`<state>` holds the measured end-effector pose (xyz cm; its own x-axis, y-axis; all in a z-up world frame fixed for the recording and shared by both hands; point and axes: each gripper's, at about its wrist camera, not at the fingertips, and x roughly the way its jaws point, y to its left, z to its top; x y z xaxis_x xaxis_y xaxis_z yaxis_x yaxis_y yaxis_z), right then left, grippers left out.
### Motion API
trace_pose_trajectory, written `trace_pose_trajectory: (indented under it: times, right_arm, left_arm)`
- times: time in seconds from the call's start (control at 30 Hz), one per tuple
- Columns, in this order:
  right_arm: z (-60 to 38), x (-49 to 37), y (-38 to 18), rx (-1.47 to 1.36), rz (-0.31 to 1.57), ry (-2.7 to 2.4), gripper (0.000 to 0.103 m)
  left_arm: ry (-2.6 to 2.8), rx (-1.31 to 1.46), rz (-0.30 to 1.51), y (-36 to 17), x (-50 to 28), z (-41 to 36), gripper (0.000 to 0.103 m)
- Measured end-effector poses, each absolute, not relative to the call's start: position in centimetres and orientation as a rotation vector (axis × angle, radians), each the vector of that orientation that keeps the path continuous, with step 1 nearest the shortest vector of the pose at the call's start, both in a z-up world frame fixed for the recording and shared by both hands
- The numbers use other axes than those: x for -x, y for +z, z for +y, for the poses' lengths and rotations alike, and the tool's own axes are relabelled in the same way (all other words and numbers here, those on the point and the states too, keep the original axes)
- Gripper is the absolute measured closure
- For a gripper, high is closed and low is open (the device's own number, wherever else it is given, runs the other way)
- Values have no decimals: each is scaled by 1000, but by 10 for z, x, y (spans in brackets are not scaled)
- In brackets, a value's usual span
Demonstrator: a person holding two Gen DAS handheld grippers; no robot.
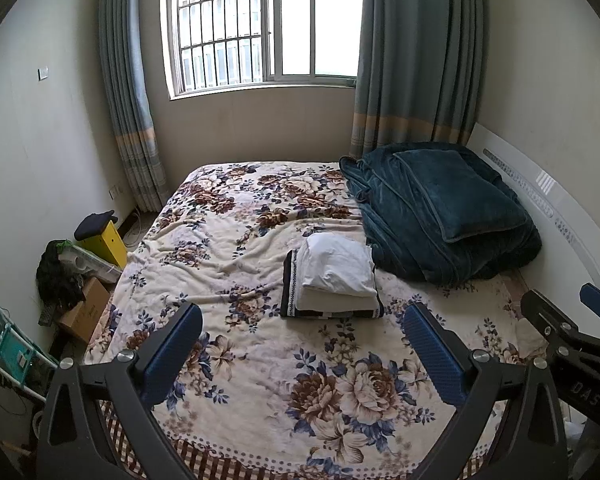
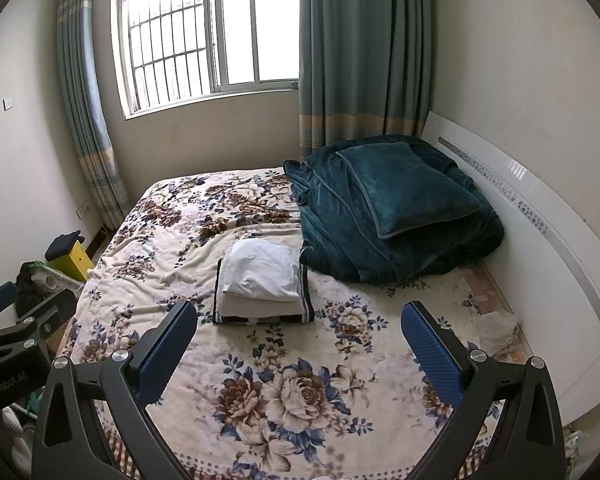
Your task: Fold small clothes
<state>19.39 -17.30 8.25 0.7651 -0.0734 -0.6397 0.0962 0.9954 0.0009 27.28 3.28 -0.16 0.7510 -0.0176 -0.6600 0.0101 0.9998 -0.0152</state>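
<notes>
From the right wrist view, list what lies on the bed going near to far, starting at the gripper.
right gripper → stack of folded clothes on the floral blanket → dark teal quilt pile → curtain and window.

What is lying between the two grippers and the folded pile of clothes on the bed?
Nothing visible. Only bare floral blanket lies between the left gripper or the right gripper and the pile. Both have open, empty jaws. The teal quilt sits beyond the pile, not in the path.

Plush teal blanket [image 1: 440,208]; fleecy floral bedspread [image 1: 260,360]; glossy headboard [image 2: 540,240].
</notes>
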Motion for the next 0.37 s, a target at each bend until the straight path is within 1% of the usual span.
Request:
trace_pose_trajectory:
  times: [0.37]
  right_arm:
    - [-174, -194, 83, -34, 694, -91, 0]
  left_arm:
    - [14, 6, 708, 0, -268, 26, 0]
